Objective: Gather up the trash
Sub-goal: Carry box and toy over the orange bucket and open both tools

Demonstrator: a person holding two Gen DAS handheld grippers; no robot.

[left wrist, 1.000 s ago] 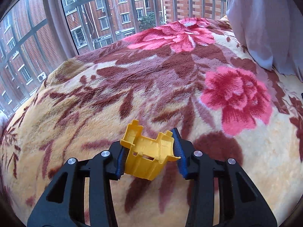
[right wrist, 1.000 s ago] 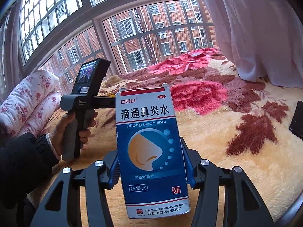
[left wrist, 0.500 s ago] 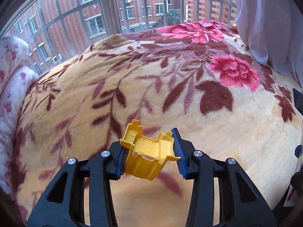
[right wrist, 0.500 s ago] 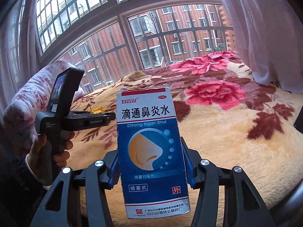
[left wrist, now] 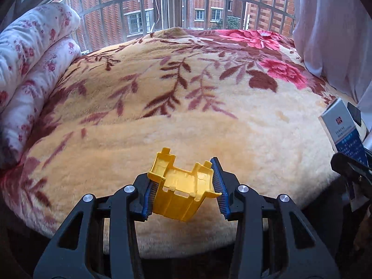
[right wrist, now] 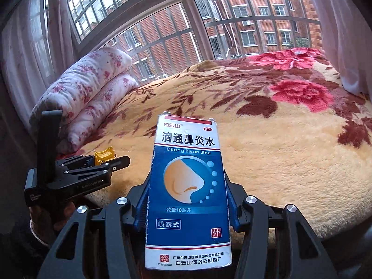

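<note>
left gripper (left wrist: 183,189): clamped on yellow plastic piece (left wrist: 182,191), blue pads pressing both sides; piece tilted, open side facing camera, held above the near edge of the bed
left gripper, right wrist view (right wrist: 109,161): seen from the side at left, yellow piece (right wrist: 104,154) mostly hidden between the fingers, only its top shows
left hand (right wrist: 50,211): under the handle, dark and partly cut off by the right gripper arm; wrist with a thin band just visible
right gripper (right wrist: 187,200): closed on medicine box (right wrist: 187,193), upright, blue and white, nose picture, Chinese print; box covers both pads almost fully
box in left wrist view (left wrist: 341,125): at right edge, only one side panel shows, text too small to read; right gripper below it cut off by the frame
dark object (left wrist: 354,111): small, behind the box's top corner, cannot tell what it is
blanket (left wrist: 162,121): cream plush with red flowers and brown leaves, covers the bed; near edge drops into shadow
rolled quilt (right wrist: 93,86): white with pink flowers, at the bed's left end, lower part hidden behind the left gripper
curtain (left wrist: 330,34): white, sheer, at right, cut off by the lens edge
window (right wrist: 209,30): barred, red brick buildings outside
</note>
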